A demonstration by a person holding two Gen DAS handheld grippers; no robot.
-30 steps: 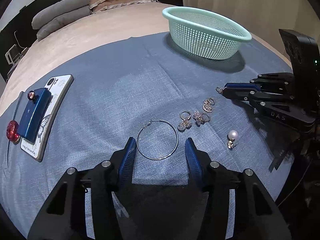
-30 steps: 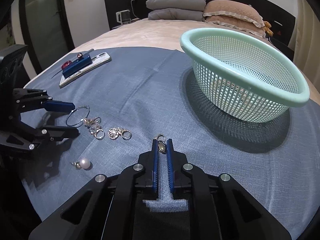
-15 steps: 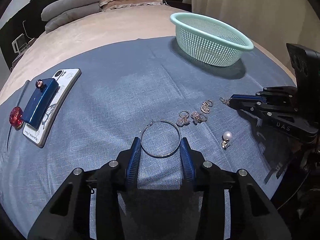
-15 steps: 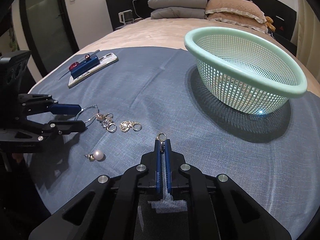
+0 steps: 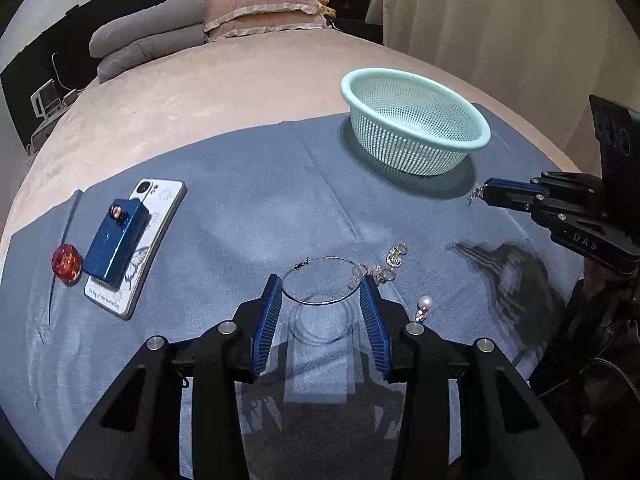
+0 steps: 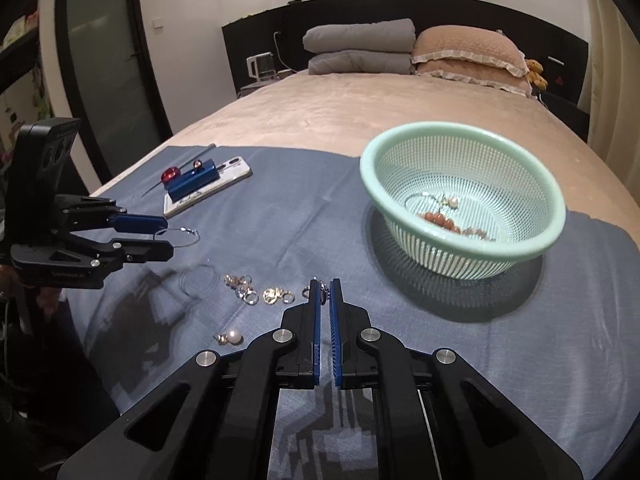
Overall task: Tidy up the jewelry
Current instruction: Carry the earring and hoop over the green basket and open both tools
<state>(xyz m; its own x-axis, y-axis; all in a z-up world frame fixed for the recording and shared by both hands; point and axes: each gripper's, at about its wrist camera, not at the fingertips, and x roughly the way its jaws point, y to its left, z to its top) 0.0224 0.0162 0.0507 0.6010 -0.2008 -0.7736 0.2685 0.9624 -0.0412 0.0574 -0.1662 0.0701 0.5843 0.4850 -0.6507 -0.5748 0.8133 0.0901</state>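
Your left tongs [image 5: 322,300] have lifted the hoop earring [image 5: 320,280] clear, your right tongs [image 6: 324,300] pinch a small charm [image 6: 323,293]; basket [image 6: 552,216] next.

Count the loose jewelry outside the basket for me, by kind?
hoop, in the left gripper: 1
pearl earring: 1
gold earrings: 4, three on the cloth at, and one in the right gripper
Total: 6
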